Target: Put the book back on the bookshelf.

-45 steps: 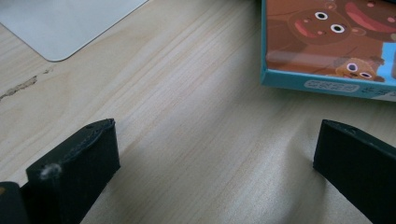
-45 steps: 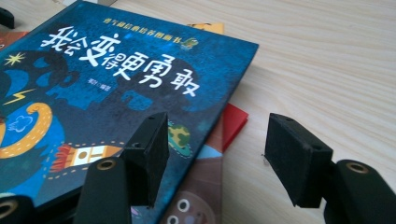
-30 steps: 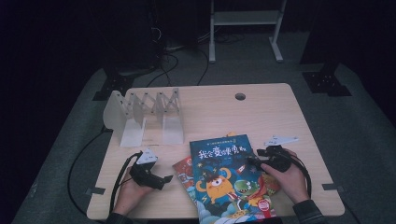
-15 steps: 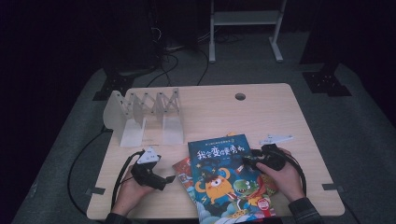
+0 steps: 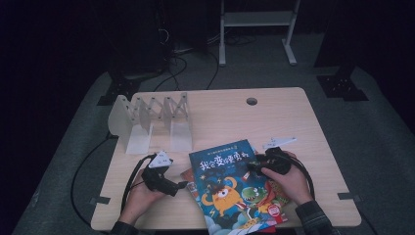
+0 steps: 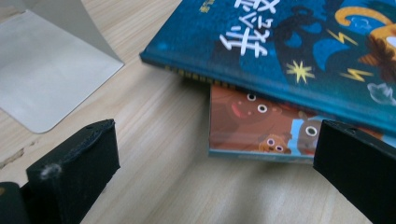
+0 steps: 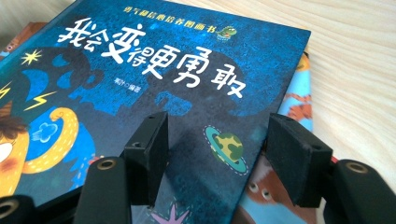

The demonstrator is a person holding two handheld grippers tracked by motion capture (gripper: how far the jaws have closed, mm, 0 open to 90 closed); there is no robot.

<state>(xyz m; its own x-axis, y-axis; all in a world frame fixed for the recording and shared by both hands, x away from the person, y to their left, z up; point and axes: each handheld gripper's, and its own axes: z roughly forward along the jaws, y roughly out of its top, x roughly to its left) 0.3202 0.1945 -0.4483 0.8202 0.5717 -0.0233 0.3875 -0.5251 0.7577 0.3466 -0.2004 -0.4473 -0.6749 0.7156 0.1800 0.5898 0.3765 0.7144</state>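
Bare wooden table [image 5: 293, 117] lies beyond the jaws. The left gripper [image 6: 210, 186], jaws wide apart, faces the lower book's [image 6: 261, 126] corner edge. The right gripper [image 7: 217, 154], jaws apart, hovers over the blue picture book [image 7: 154, 84] near its right edge.

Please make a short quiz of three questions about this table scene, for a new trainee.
1. True or false: the blue book lies on top of another book.
2. Which gripper has its jaws over the blue book's cover? A) left gripper B) right gripper
3. Fill in: the white folding rack stands on the table toward its ____ side, seen from the high view.

Key: 1 true; 2 B; 3 left.
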